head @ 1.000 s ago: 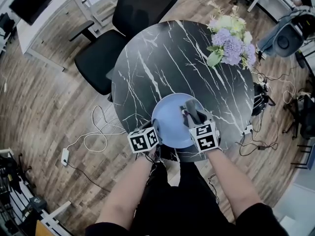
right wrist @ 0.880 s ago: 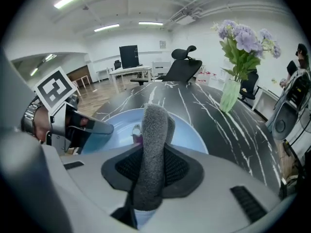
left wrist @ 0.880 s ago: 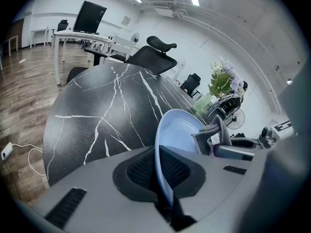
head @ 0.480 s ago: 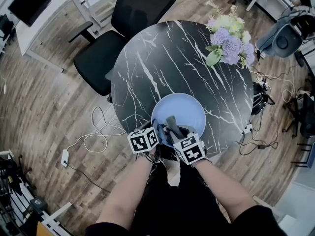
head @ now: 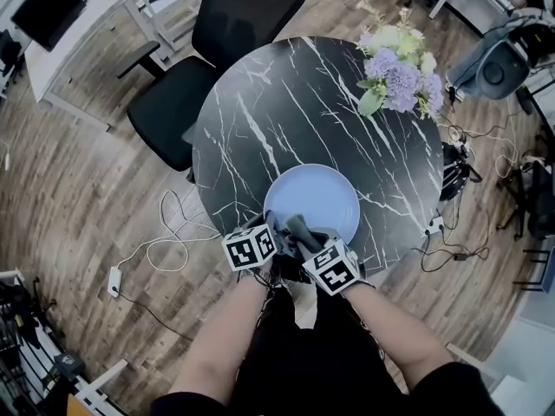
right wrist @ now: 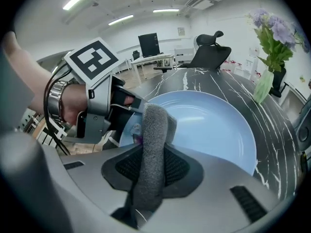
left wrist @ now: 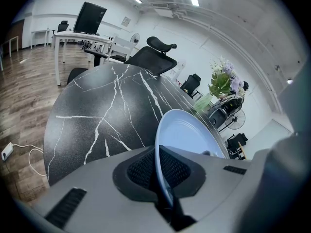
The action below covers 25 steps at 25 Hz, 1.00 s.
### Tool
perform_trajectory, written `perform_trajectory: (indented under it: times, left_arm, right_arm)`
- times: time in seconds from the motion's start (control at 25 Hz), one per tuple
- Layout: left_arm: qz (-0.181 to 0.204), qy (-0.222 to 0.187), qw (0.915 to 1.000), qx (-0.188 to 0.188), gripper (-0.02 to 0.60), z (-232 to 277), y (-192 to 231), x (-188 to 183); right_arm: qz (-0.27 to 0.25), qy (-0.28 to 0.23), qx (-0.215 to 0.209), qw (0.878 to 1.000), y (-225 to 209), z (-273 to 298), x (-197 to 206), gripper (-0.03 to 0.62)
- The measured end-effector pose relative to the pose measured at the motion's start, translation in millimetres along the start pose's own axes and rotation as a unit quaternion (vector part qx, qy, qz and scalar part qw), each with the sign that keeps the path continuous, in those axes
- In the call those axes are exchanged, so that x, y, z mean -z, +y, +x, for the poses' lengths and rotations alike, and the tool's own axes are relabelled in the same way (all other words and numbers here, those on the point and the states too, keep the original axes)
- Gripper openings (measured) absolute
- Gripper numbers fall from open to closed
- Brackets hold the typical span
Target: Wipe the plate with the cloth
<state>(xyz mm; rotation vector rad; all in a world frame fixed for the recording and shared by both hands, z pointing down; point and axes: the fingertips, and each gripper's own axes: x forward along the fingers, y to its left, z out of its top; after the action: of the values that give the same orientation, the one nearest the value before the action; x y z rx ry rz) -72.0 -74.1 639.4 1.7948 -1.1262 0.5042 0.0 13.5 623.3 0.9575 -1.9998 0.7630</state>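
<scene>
Wiping looks mid-way: the left gripper (left wrist: 163, 178) pinches the round pale-blue plate (head: 316, 199) by its near rim, and the right gripper (right wrist: 150, 174) clamps the fuzzy grey cloth (right wrist: 154, 144) at that edge.

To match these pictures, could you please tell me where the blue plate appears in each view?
Head view: plate lower centre, at the near edge of the table.
Left gripper view: plate lower centre, rim between the jaws.
Right gripper view: plate centre, behind the cloth.
Shared landmark: the flowers.
</scene>
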Motion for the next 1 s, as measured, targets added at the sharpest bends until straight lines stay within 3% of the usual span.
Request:
perform_trajectory:
  times: [0.64,1.0]
  left_arm:
    - [0.001,0.0,1.0,-0.001,0.039,-1,-1,-2]
    - [0.003,-0.002,1.0,-0.004,0.04,-1,-1,-2]
  right_arm:
    - [-0.078,0.032,0.044,0.995,-60,-27,25,0.112]
    - [-0.056,0.025,0.066,0.996,-97,-29,20,0.112]
